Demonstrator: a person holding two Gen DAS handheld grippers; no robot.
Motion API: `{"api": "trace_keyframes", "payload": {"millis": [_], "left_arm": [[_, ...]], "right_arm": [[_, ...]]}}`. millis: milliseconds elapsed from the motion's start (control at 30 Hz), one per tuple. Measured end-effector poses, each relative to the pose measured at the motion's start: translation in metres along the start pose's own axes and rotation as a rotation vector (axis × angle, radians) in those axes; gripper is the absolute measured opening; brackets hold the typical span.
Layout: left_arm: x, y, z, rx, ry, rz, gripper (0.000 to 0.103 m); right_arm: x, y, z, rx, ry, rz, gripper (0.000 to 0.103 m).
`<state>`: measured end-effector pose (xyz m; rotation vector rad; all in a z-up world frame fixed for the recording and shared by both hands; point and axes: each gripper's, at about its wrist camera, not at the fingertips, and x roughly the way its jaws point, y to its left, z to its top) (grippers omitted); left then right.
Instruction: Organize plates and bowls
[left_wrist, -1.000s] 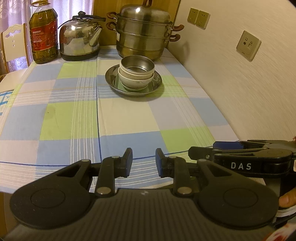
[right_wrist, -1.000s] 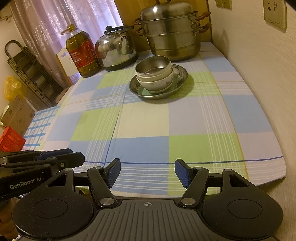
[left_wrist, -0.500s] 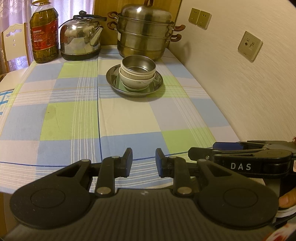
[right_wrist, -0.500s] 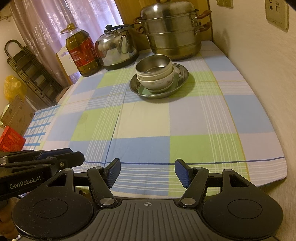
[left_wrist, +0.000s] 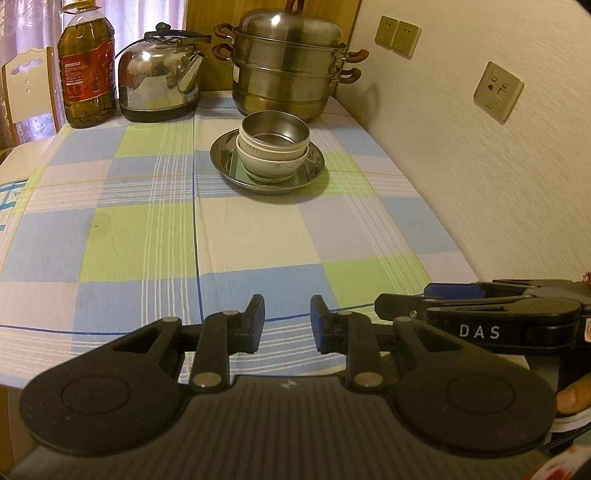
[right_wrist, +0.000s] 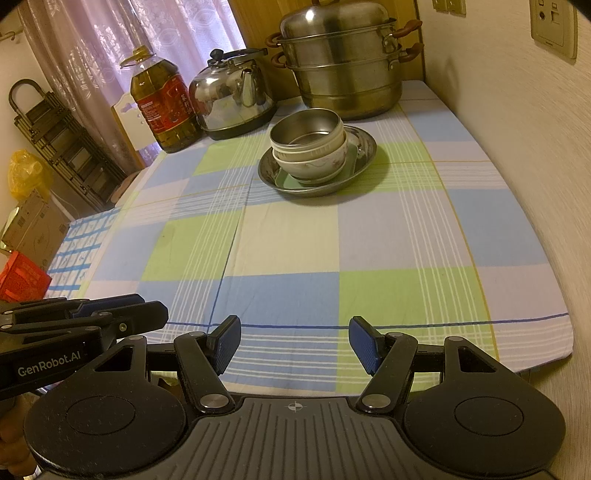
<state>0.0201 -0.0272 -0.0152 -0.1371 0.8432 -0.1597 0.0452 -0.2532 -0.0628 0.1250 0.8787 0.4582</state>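
I've got both tools parked low at the near edge of the table, angled down over the checked tablecloth (right_wrist: 295, 229). My left gripper (left_wrist: 287, 323) has its jaws only a little way apart, nothing between them but cloth below. My right gripper (right_wrist: 295, 345) stands a good deal wider, also empty, blue pads facing each other over the striped hem. Each tool shows up in the other's camera, side by side, not touching.

The stack I care about sits well beyond both, toward the far end: a round steel plate (right_wrist: 364, 162) with what looks like a pale green square dish (right_wrist: 291, 181) lying in it, a white ceramic bowl (right_wrist: 314, 166) on that, a second white bowl nested inside, and a steel bowl (right_wrist: 306, 129) on top. From the left camera the same pile reads as steel plate (left_wrist: 221, 158) under stacked bowls (left_wrist: 273, 155).

Behind the stack, close to it, stands the two-tier steel steamer pot (left_wrist: 291, 74) with its lid on, right in the corner by the wall. Left of that, the steel kettle (left_wrist: 159, 88), then the big oil bottle (left_wrist: 86, 74) with the red label. Open cloth lies between my tools and the stack. Off the table's left side I see a folded step ladder (right_wrist: 48, 136), a yellow bag (right_wrist: 26, 173) and a cardboard box (right_wrist: 31, 229)
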Motion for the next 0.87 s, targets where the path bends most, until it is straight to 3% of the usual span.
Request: {"api": "trace_keyframes", "payload": {"millis": [867], "left_arm": [[-0.0019, -0.0090, 0.0023, 0.002, -0.022, 0.030, 0.025]], "right_arm": [[0.0017, -0.0024, -0.0009, 0.004, 0.000, 0.000, 0.065]]}}
